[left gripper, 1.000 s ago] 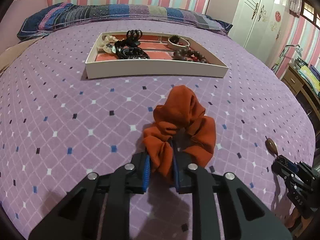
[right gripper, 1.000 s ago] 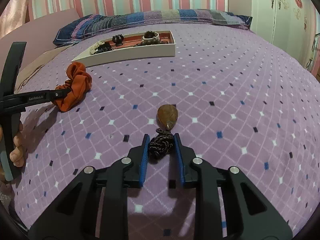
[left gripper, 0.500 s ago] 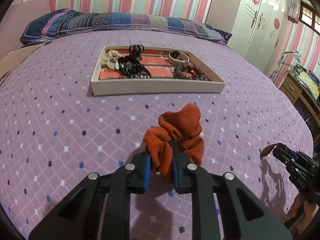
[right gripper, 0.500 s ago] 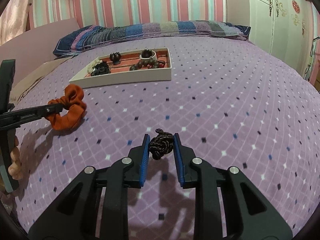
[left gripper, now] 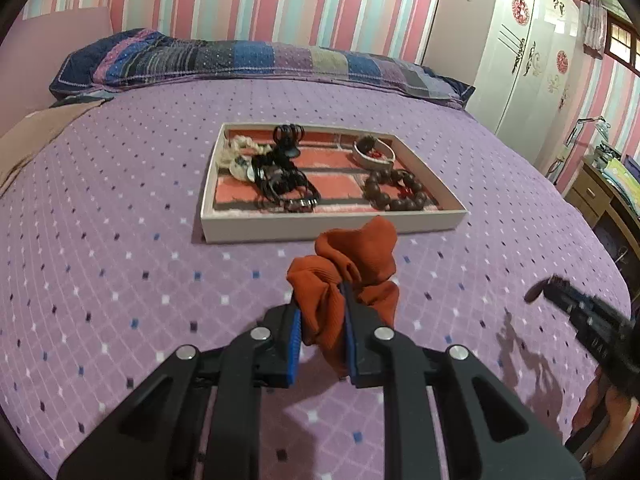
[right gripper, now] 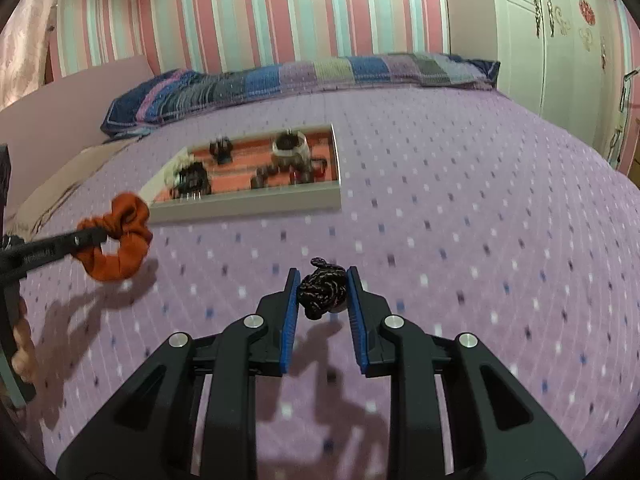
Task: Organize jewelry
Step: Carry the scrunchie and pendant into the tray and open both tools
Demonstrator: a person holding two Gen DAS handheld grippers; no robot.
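Note:
My left gripper (left gripper: 320, 304) is shut on an orange scrunchie (left gripper: 352, 264) and holds it above the bed, just short of the white tray (left gripper: 320, 228). The tray holds black hair ties (left gripper: 284, 184), a brown bead bracelet (left gripper: 396, 192) and other pieces. My right gripper (right gripper: 323, 280) is shut on a dark braided cord knot (right gripper: 322, 292), lifted off the bed; its brown pendant is hidden from this view. In the right wrist view, the scrunchie (right gripper: 116, 240) hangs at the left, the tray (right gripper: 256, 200) behind it. The right gripper (left gripper: 540, 292) shows at the right of the left wrist view.
The purple patterned bedspread (left gripper: 120, 240) spreads all around. A striped pillow (left gripper: 240, 60) lies at the head of the bed. A white wardrobe (left gripper: 520, 60) and a wooden side table (left gripper: 600, 192) stand to the right.
Both grippers have lifted their items off the bed and moved toward the tray. The scrunchie and the cord with its pendant now hang clear of the bedspread.

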